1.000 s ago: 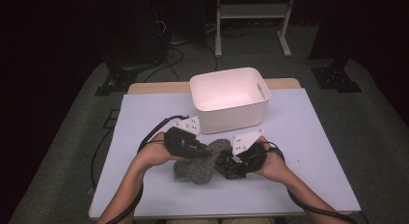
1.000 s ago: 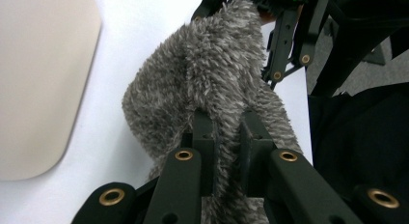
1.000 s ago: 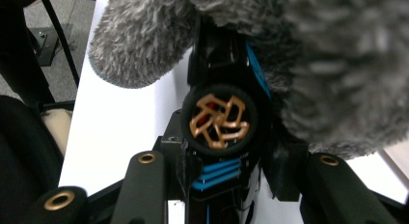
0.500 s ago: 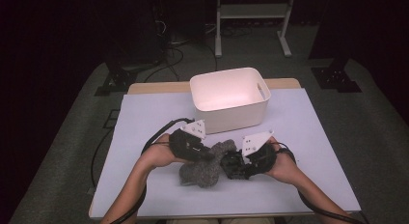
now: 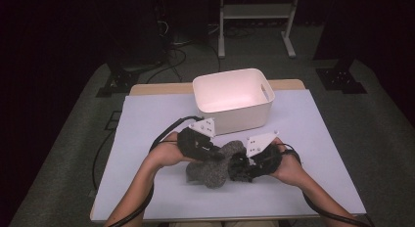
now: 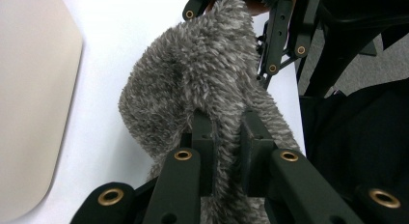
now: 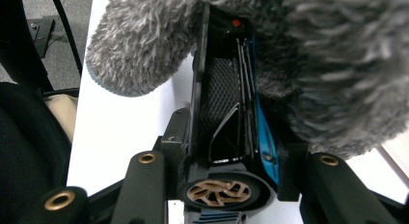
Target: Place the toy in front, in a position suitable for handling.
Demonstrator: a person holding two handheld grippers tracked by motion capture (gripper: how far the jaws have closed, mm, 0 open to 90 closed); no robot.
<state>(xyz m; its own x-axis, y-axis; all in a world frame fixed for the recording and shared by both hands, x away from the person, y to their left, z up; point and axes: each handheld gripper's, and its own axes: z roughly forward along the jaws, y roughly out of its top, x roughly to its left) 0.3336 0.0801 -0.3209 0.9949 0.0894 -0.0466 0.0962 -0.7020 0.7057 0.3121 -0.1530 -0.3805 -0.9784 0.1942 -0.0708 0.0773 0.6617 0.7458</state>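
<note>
Since a second ago both hands have drawn slightly nearer; the grey fuzzy sock point(image 5: 213, 166) sits bunched between them on the near table point(image 5: 147, 124), so the toy car point(image 7: 231, 137) is going in. Left gripper point(image 6: 226, 137) pinches sock fabric nearly closed. Right gripper point(image 7: 231, 161), part open, clamps the car, seen in its own view. White bin point(image 5: 234, 97) stands beyond.

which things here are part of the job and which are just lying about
In the job:
- grey fuzzy sock, pinched by the left gripper
- black and blue toy car, clamped in the right gripper, half under the sock

Just lying about:
- white bin behind the hands
- table
- metal stand on the floor beyond
</note>
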